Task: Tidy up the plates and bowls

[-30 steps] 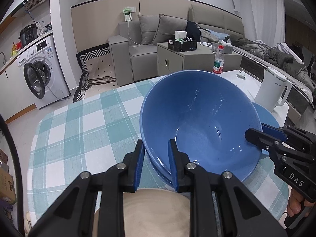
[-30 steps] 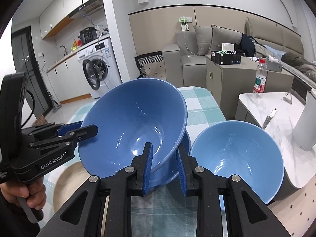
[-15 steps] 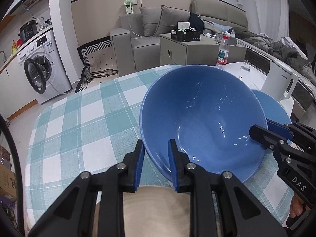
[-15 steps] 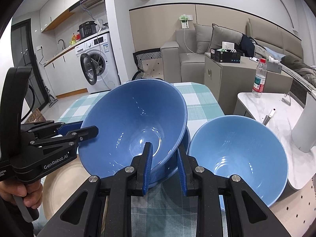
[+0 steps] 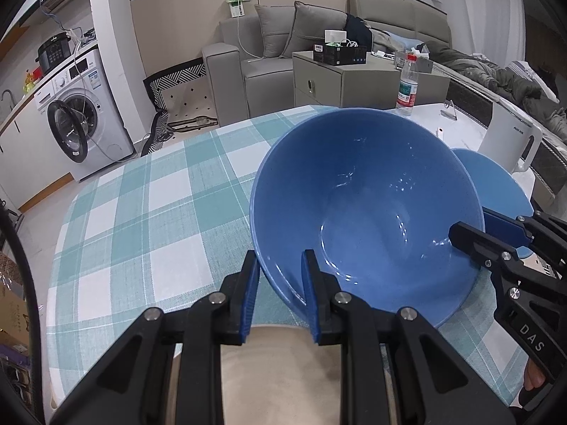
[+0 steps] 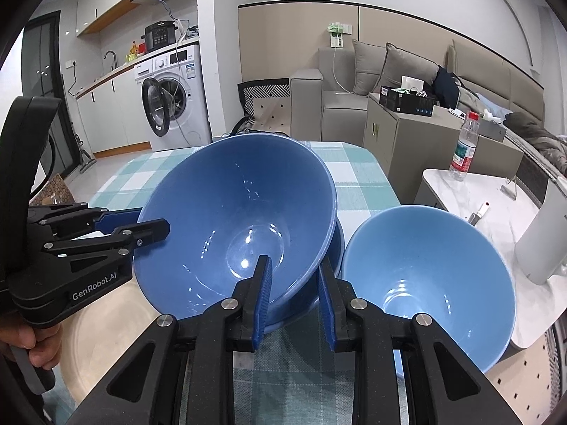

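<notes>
Both grippers, left gripper [image 5: 280, 276] and right gripper [image 6: 294, 294], are lifting the dark blue bowl [image 6: 237, 219] clamped by opposite rims, tilting it leftward, away from the light blue bowl [image 6: 428, 279].

A desk [image 5: 149, 212] is covered by a teal checked cloth. A washing machine [image 5: 81, 120] with its door open is seen at the left. A grey sofa [image 5: 269, 49], a water bottle [image 5: 407, 86] and a white kettle [image 5: 510, 141] are seen behind.
</notes>
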### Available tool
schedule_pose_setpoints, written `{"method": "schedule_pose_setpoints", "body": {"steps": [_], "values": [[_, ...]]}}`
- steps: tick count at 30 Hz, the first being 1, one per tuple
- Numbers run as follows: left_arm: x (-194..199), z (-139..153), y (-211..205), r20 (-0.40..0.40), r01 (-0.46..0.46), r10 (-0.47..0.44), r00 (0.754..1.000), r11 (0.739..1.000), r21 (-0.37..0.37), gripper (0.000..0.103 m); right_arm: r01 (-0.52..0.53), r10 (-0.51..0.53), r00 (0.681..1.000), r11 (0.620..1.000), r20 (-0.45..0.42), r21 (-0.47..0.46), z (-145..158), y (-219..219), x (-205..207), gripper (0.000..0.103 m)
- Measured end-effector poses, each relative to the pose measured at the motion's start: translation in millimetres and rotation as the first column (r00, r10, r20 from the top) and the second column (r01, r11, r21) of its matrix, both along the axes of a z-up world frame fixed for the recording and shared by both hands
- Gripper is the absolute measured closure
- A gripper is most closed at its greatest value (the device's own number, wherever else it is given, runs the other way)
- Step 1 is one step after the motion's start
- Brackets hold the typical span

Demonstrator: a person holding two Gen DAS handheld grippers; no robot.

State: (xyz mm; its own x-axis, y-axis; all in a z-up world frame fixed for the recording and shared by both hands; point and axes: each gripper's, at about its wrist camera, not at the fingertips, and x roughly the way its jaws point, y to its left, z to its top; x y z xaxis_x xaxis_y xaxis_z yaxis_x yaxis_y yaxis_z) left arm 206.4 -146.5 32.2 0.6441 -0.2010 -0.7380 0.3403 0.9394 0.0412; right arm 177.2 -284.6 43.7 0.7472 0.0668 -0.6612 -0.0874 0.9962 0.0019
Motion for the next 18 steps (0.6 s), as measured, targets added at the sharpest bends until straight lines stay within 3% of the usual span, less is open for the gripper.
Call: {"method": "schedule_pose_setpoints", "body": {"steps": [18], "values": [[4.2, -13.0, -7.8, -0.018, 0.012, -0.011, 1.0, 0.999, 0.04, 0.081, 0.01, -0.01, 1.0, 0.999, -0.01, -0.031, -5.9, 0.4, 4.8, 0.073]]}}
